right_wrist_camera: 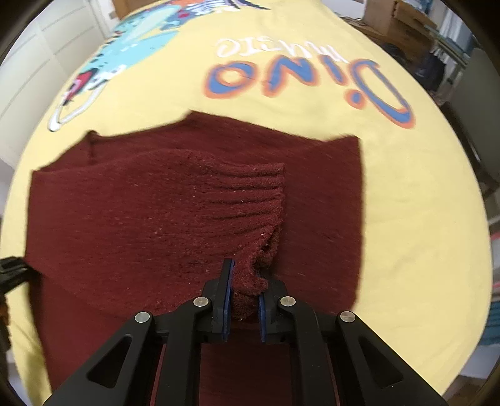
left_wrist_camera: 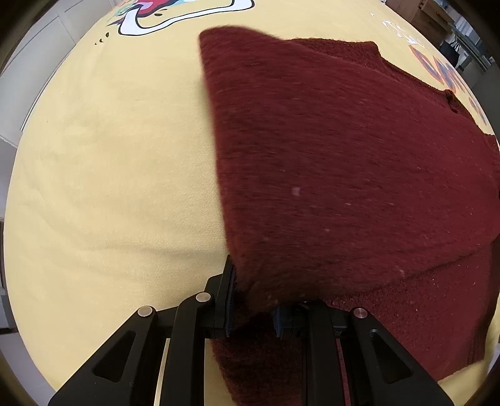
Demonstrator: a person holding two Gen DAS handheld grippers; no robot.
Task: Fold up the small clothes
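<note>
A dark red knitted sweater (left_wrist_camera: 343, 162) lies on a yellow printed cloth (left_wrist_camera: 109, 187). My left gripper (left_wrist_camera: 253, 309) is shut on the sweater's near edge and holds a flap of it lifted over the rest. In the right wrist view the same sweater (right_wrist_camera: 140, 212) spreads across the middle, with a ribbed cuff (right_wrist_camera: 250, 200) folded onto its body. My right gripper (right_wrist_camera: 245, 299) is shut on the end of that ribbed sleeve, and the knit bunches between the blue pads. The left gripper's black tip (right_wrist_camera: 12, 268) shows at that view's left edge.
The yellow cloth (right_wrist_camera: 422, 218) carries a blue and orange "Dino" print (right_wrist_camera: 306, 81) and a cartoon dinosaur (right_wrist_camera: 125, 53) beyond the sweater. Cardboard boxes (right_wrist_camera: 403, 22) and shelves stand past the far right edge. White cabinet doors (left_wrist_camera: 37, 50) are at the left.
</note>
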